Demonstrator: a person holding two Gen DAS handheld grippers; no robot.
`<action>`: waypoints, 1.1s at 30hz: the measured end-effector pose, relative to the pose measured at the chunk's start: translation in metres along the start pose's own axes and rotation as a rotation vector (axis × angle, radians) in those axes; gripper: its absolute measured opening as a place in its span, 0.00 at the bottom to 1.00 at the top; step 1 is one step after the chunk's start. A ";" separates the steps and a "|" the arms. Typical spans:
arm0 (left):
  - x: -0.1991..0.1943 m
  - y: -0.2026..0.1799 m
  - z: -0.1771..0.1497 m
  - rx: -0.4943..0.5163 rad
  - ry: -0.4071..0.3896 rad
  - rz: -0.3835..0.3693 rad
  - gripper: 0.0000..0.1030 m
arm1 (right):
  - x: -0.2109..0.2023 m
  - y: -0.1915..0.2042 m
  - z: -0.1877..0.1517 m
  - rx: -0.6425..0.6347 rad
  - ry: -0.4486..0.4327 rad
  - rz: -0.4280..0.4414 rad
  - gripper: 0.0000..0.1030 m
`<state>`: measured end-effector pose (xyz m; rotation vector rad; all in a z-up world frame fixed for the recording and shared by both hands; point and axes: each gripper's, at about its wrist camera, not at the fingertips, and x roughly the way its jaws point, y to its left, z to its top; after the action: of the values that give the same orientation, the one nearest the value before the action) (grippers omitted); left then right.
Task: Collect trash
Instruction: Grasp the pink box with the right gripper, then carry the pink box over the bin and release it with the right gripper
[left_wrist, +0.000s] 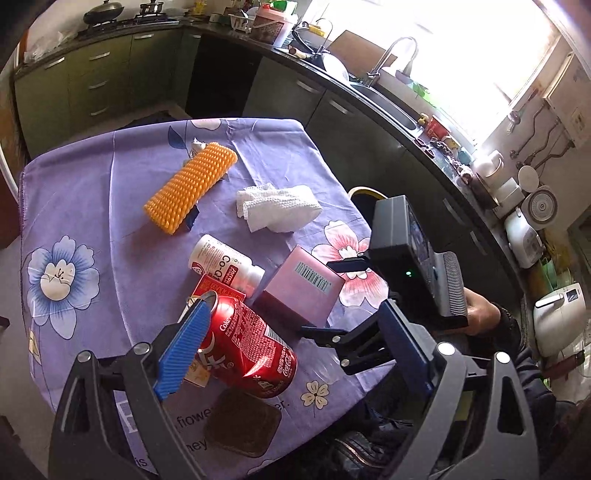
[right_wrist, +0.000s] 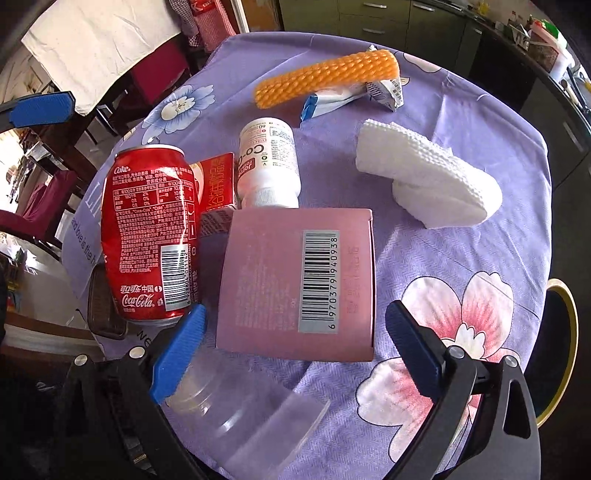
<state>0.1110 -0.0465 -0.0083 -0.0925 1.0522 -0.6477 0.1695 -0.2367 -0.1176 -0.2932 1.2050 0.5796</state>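
Purple floral tablecloth (right_wrist: 461, 258) is crowding our trash: spread right gripper (right_wrist: 295, 354) is straddling the pink box (right_wrist: 295, 280); spread left gripper (left_wrist: 291, 347) is risking rolling the Coca-Cola can (left_wrist: 247, 350) touching its left finger.

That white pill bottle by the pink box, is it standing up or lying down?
Lying down. The white pill bottle rests on its side on the purple tablecloth, its label facing up and its cap end toward the pink box.

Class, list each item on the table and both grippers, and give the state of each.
Cola can: dented, lying on its side
White bottle: lying down, capped
Pink box: lying flat, closed
Paper towel: crumpled
Clear cup: tipped over
Left gripper: open
Right gripper: open
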 end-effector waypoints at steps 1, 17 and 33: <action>0.001 -0.001 0.000 0.002 0.002 -0.001 0.85 | 0.004 0.000 0.001 0.002 0.002 -0.010 0.91; 0.011 -0.008 0.001 0.026 0.036 0.007 0.85 | -0.053 -0.040 -0.016 0.146 -0.171 -0.004 0.75; 0.025 -0.012 0.000 0.020 0.081 0.027 0.85 | -0.055 -0.294 -0.127 0.758 -0.122 -0.295 0.76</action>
<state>0.1142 -0.0697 -0.0229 -0.0347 1.1231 -0.6417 0.2222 -0.5569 -0.1363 0.2063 1.1523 -0.1333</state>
